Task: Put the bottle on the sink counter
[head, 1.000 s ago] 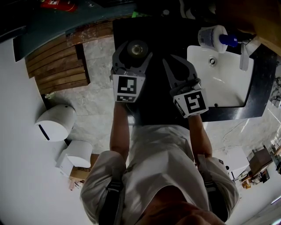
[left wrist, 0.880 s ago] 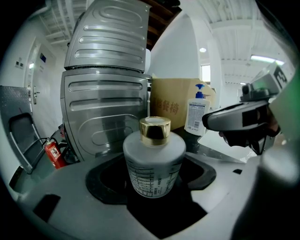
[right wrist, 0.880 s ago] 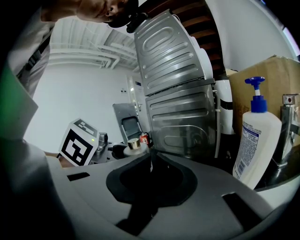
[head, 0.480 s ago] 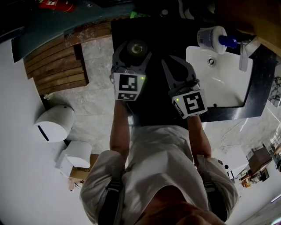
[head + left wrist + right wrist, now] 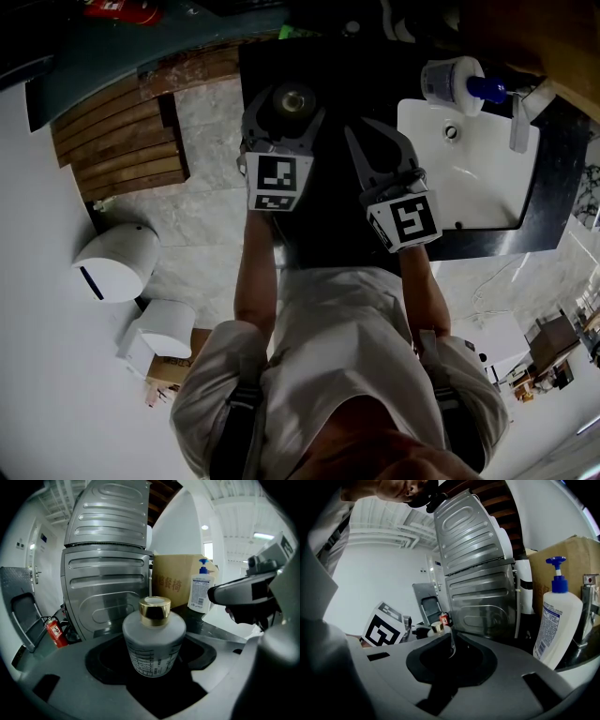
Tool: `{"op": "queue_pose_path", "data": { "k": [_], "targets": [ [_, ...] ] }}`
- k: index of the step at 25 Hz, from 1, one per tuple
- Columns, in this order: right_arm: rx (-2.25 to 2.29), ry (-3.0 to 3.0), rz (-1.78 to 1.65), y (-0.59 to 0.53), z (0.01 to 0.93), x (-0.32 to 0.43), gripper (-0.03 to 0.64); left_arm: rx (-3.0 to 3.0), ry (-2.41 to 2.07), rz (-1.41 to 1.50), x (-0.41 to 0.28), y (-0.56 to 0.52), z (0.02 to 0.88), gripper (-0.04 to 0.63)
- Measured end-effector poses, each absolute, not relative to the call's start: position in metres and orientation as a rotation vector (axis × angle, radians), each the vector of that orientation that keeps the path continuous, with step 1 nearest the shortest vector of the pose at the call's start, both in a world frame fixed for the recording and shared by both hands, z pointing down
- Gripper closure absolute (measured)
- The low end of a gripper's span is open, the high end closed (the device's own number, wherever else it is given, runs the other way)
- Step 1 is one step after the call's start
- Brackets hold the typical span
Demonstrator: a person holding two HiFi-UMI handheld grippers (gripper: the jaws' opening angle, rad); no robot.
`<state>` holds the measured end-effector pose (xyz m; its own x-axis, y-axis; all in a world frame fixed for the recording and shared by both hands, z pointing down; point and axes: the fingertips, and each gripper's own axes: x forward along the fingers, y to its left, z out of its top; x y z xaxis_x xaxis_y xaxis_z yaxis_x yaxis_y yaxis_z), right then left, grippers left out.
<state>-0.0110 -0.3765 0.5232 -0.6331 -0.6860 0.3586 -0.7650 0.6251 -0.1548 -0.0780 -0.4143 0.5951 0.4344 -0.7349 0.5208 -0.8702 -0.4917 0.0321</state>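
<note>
**Head view.** No writing is legible. The left gripper (image 5: 284,98) has its fingers closed around the bottle (image 5: 293,101), above the dark sink counter (image 5: 323,234); whether the base rests on it cannot be told. The right gripper (image 5: 375,136) lies just to the right. Right of its fingertips are a white basin (image 5: 478,178), a pump bottle (image 5: 455,82) and a tap (image 5: 521,127).

**Left gripper view.** The frosted white bottle, with a gold cap (image 5: 155,610), stands upright, held between the 2 fingers. Its label has a printed grid and text too small to read. Beyond the fingertips, a cardboard box (image 5: 174,581) bears red Chinese characters. Beside it, the pump bottle's blue print is unreadable. A ribbed metal panel (image 5: 105,578) and a red fire extinguisher (image 5: 55,632) stand to the left.

**Right gripper view.** The fingers meet along a narrow seam, with nothing between them. To their left are the left gripper's marker cube (image 5: 384,625) and the bottle's gold cap. The pump bottle stands to their right.
</note>
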Motion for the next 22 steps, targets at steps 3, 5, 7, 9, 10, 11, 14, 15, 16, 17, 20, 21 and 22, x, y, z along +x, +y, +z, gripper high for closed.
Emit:
{"op": "queue_pose_path", "data": {
  "k": [3,5,7,9,10,11,14,15,16,17,20,21,22],
  "targets": [
    [1.178,-2.585,0.429,-0.375,0.523,-0.011,0.586,2.393,-1.383,0.650,-0.078,-0.415,0.596,0.268],
    [1.180,-2.586,0.427,-0.374,0.522,-0.011,0.586,2.391,-1.385,0.646,-0.078,-0.415,0.596,0.268],
    [1.183,-2.586,0.425,-0.373,0.521,-0.010,0.586,2.392,-1.382,0.642,-0.078,-0.415,0.596,0.268],
    [1.188,-2.585,0.423,-0.372,0.520,-0.008,0.586,2.392,-1.380,0.643,-0.077,-0.415,0.596,0.268],
    [1.190,-2.584,0.424,-0.372,0.519,-0.007,0.586,2.392,-1.379,0.646,-0.076,-0.415,0.596,0.268],
    [1.193,-2.582,0.424,-0.371,0.519,-0.006,0.586,2.391,-1.380,0.649,-0.075,-0.415,0.596,0.268],
    [1.197,-2.582,0.415,-0.369,0.516,-0.005,0.586,2.382,-1.390,0.653,-0.077,-0.413,0.597,0.268],
    [1.198,-2.582,0.411,-0.368,0.515,-0.004,0.586,2.379,-1.394,0.653,-0.078,-0.412,0.596,0.268],
    [1.198,-2.583,0.408,-0.366,0.514,-0.004,0.586,2.375,-1.398,0.653,-0.079,-0.411,0.596,0.268],
    [1.198,-2.584,0.405,-0.365,0.513,-0.003,0.586,2.372,-1.401,0.654,-0.080,-0.410,0.597,0.268],
    [1.196,-2.587,0.398,-0.360,0.511,-0.002,0.586,2.363,-1.412,0.657,-0.082,-0.405,0.597,0.268],
    [1.194,-2.587,0.396,-0.358,0.511,-0.002,0.586,2.360,-1.416,0.658,-0.083,-0.403,0.597,0.268],
    [1.192,-2.587,0.394,-0.356,0.510,-0.002,0.586,2.358,-1.419,0.659,-0.084,-0.401,0.598,0.268]
  ]
}}
